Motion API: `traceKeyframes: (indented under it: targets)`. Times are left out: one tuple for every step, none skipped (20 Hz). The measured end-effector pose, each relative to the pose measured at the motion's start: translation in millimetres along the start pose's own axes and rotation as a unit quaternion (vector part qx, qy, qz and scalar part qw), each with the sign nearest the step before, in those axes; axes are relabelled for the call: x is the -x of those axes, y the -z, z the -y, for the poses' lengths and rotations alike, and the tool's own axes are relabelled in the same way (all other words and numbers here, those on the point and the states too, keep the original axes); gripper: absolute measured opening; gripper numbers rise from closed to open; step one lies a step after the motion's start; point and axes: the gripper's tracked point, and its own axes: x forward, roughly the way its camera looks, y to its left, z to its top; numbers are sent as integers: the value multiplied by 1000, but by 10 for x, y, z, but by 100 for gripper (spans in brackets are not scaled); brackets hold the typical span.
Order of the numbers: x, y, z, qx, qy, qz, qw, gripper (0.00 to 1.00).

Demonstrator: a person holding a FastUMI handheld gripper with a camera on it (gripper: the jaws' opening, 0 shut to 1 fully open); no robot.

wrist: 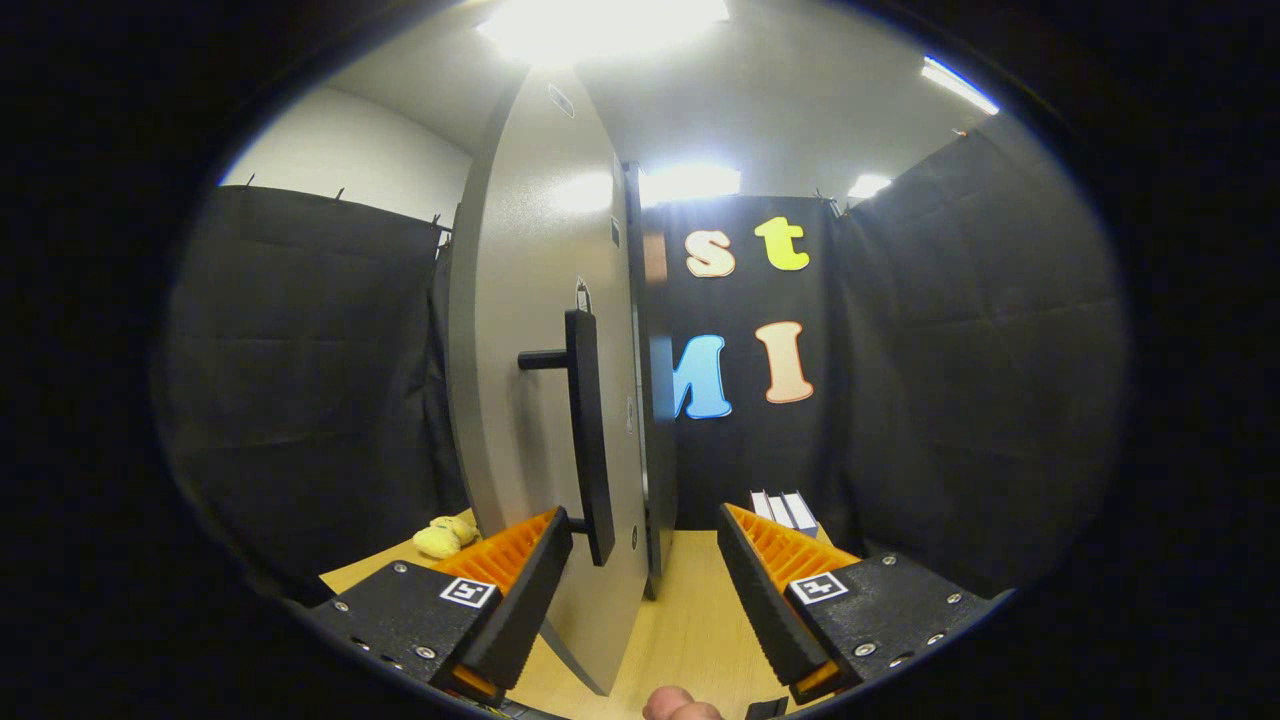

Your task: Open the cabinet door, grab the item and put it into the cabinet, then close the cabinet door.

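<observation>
One soft yellow item [446, 536] is seen lying on the wooden counter [690, 620], beyond the left finger of the tongs and to its outer side, close to the black cloth wall. The tongs [645, 592] are spread wide and nothing is held between them. Just ahead of the gap, and nearer the left finger, the grey cabinet door [530, 380] is seen standing ajar, nearly edge-on, so that its lower edge reaches down between the fingers. A long black bar handle [588, 430] is carried upright on the door's face, and its lower end is seen just beside the tip of the left finger; whether they touch cannot be told. Behind the door's edge a dark strip of the cabinet [657, 400] is visible. Beyond the right finger, a few white boxes [785, 510] are set on the counter against the wall.
</observation>
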Motion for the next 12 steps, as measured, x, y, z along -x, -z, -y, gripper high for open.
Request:
traceKeyframes:
  targets:
    - [56,50,19,2,13,1,1000,91]
    - [135,51,20,-3,26,9,1000,91]
    - [206,39,-1,-9,43,17,999,91]
    - [299,34,-58,-17,51,26,998,91]
    - [376,44,-174,-24,55,35,998,91]
    - [445,49,-297,-26,57,45,997,91]
    - [523,69,-447,-24,54,53,997,91]
    - [602,95,-608,-16,53,65,996,91]
    - [643,128,-752,-6,52,78,996,91]
    - [642,212,-923,-4,48,83,995,91]
    - [599,382,-1124,-8,39,79,996,91]
    - [541,582,-1341,-16,26,71,997,91]
